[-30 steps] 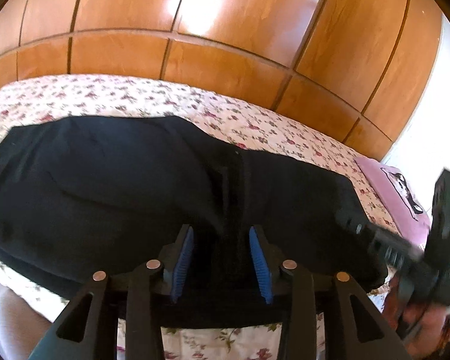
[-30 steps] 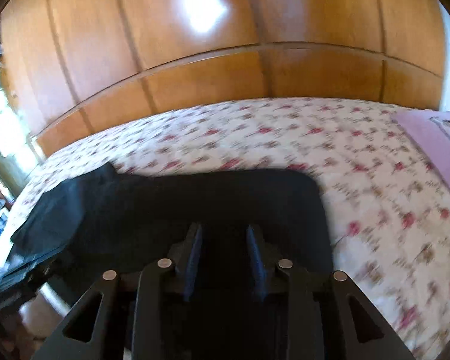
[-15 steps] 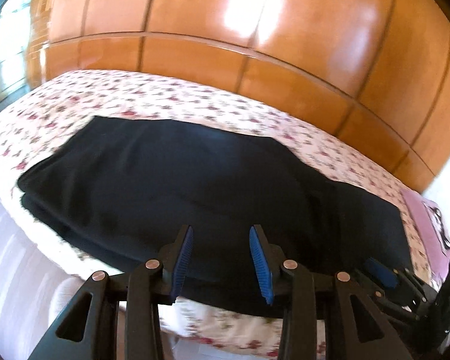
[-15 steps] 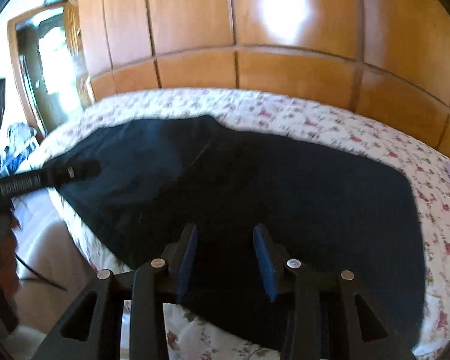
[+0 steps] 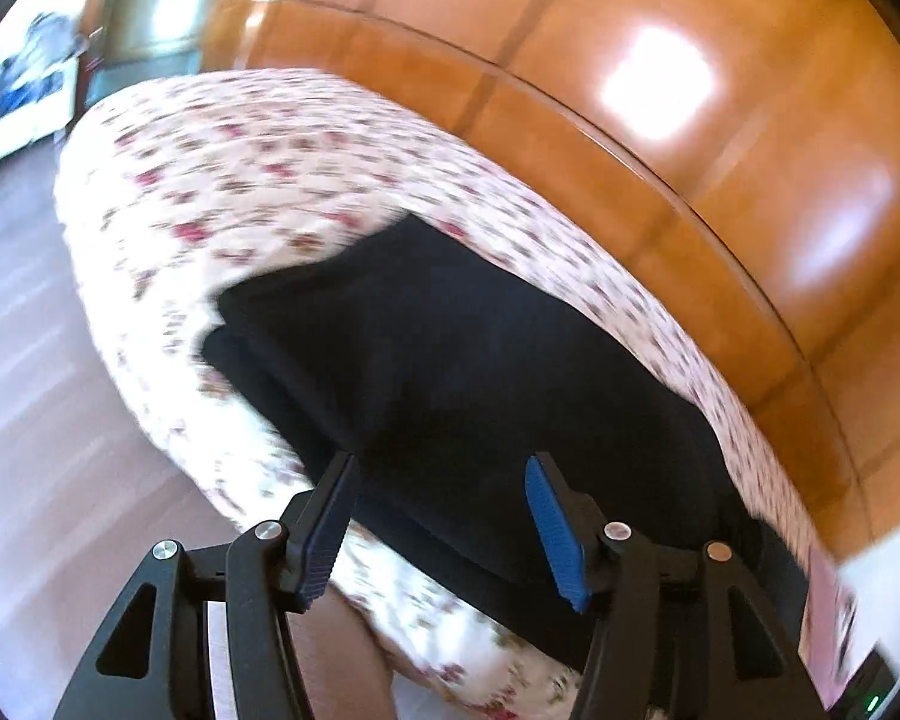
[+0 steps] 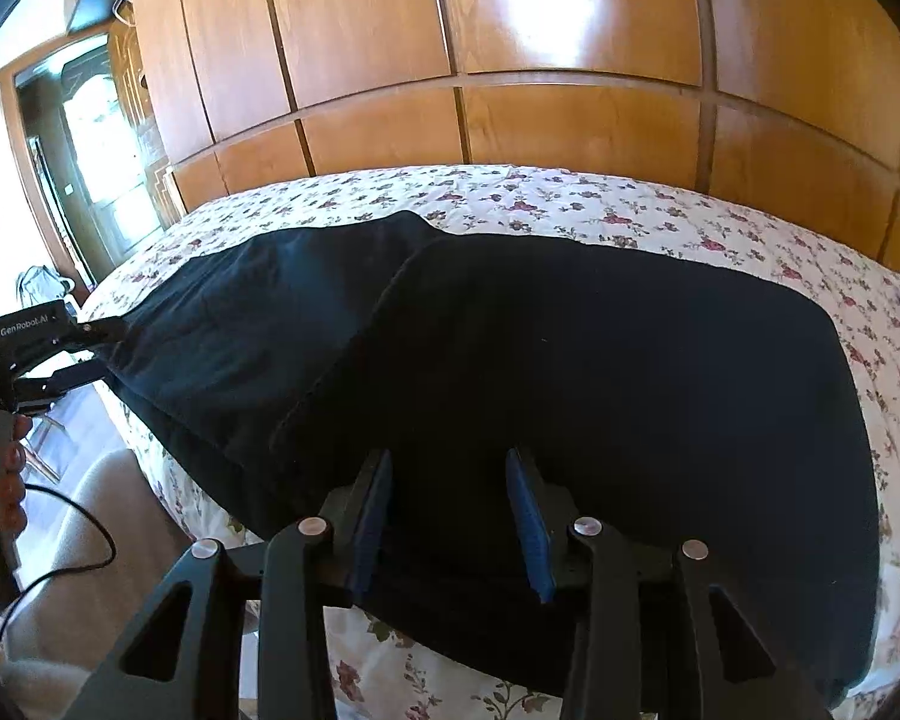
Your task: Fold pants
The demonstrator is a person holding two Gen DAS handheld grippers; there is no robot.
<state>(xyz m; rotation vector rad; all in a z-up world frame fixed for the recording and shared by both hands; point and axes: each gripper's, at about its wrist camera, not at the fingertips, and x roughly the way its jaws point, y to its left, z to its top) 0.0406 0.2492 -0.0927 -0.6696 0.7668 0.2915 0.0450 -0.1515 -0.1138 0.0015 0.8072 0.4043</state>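
**A:** On the bed [image 6: 630, 210], floral sheet: the pants [image 6: 570, 372] lie flat across it, dark fabric, already doubled at least once. Right wrist view shows an upper layer with an edge running from 12 down to 8 o'clock, and a lower layer sticking out at 9–10 o'clock.

**B:** Grippers?

**A:** Right gripper [image 6: 449, 516] has its jaws spread, nothing between the pads, hovering over the near hem at 6 o'clock. Left gripper [image 5: 444, 516] is also spread wide and empty, over the near edge at the leg end. It shows in the right view too [image 6: 99, 348], at 9 o'clock, tips just beside the cloth corner; contact is unclear.

**B:** Handling?

**A:** My read: light, soft, zero stiffness. It'll drape and sag from any pinch point. Matte weave, so probably not slippery against the ribbed blue pads [image 5: 555, 531]. Not fragile. The risk is grabbing only the top ply and peeling the layers apart.

**B:** Where to take hold?

**A:** Pinch the edge, all plies together, at two corners of the same short end. Left view shows stacked layers at 9 o'clock; that's the spot to check ply count. The left frame is motion-blurred, so don't trust fine detail there.
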